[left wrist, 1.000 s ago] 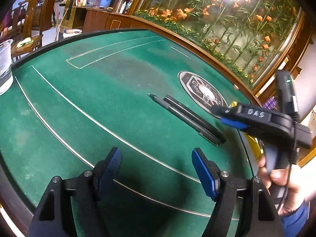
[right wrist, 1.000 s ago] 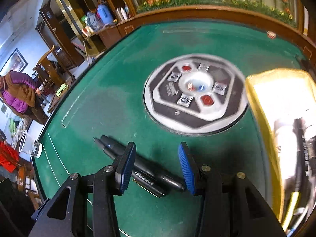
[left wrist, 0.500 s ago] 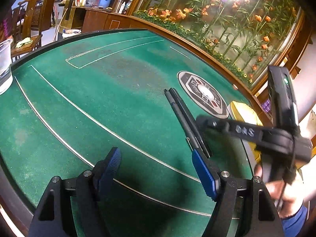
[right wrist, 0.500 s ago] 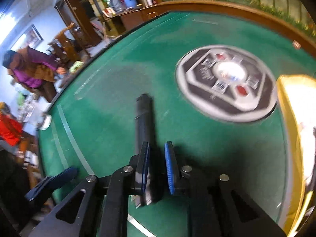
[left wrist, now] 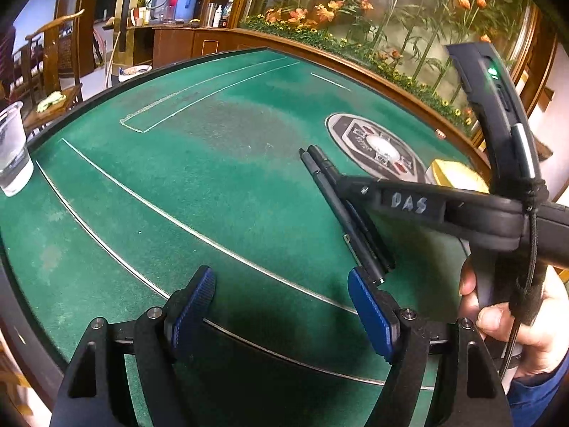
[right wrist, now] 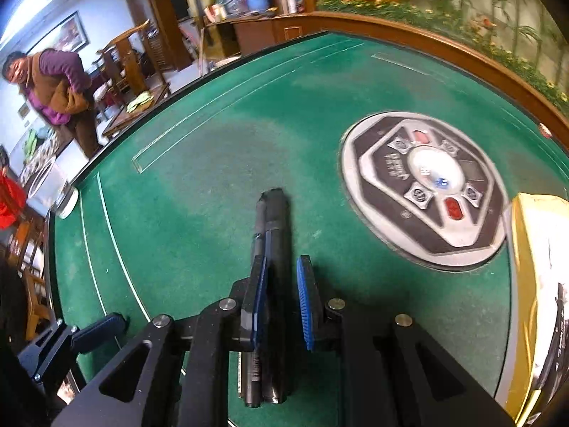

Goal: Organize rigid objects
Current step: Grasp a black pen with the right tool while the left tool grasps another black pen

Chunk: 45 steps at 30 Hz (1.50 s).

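Two black pens (right wrist: 274, 220) are clamped side by side between the blue pads of my right gripper (right wrist: 281, 295), pointing away from it above the green felt table (right wrist: 199, 178). In the left wrist view the same pens (left wrist: 330, 192) are held lifted off the felt by the right gripper (left wrist: 350, 192), which reaches in from the right. My left gripper (left wrist: 281, 306) is open and empty, low over the near part of the table (left wrist: 177, 195).
A round control panel (right wrist: 423, 188) sits in the table's middle. A yellow container (right wrist: 537, 284) stands at the right edge. A clear plastic cup (left wrist: 12, 153) stands at the far left rim. A person (right wrist: 53, 89) stands beyond the table.
My right gripper shut on the two pens and lifted them off the felt, turning them lengthwise. My left gripper stayed still and open.
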Available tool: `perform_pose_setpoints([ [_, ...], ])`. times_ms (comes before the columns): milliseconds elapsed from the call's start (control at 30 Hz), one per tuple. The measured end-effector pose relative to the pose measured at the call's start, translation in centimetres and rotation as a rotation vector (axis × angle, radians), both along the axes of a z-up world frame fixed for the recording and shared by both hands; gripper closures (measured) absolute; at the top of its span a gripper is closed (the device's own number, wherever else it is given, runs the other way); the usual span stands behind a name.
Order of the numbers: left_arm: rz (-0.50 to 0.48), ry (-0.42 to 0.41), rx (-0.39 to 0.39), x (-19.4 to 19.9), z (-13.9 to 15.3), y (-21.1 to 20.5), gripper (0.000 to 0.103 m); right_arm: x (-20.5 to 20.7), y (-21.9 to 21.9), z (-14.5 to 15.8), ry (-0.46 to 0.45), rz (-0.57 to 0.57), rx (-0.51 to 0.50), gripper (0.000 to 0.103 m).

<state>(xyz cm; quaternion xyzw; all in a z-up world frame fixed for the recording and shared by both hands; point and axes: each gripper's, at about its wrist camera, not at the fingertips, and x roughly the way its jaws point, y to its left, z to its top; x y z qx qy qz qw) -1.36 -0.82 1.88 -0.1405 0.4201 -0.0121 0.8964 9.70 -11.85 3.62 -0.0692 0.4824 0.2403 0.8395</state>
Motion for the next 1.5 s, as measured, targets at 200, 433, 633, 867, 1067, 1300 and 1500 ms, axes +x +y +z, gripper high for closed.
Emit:
perform_pose_setpoints([
  [200,0.014,0.028,0.085,0.2,0.0,-0.8,0.022,-0.3,-0.3,-0.2,-0.026,-0.008,-0.028,0.089],
  [433,0.023,0.031,0.137,0.8,0.6,-1.4,0.022,-2.7,-5.2,0.5,-0.010,-0.078,0.020,0.089],
  [633,0.012,0.061,0.113,3.7,1.8,-3.4,0.022,-5.9,-8.6,0.6,-0.013,-0.098,0.100,0.089],
  [867,0.087,0.117,0.195,7.8,1.2,-5.2,0.022,-5.4,-10.5,0.6,0.001,-0.129,0.159,0.089],
  [1067,0.098,0.136,0.261,9.6,-0.2,-6.4,0.021,-5.6,-10.8,1.2,0.001,-0.129,0.193,0.089],
  [1300,0.029,0.077,0.261,9.1,0.2,-7.3,0.065,-5.6,-10.9,1.2,0.009,-0.137,0.200,0.089],
  [1500,-0.005,0.046,0.295,7.6,0.4,-8.3,0.093,-5.3,-11.4,1.1,0.010,-0.157,0.212,0.089],
])
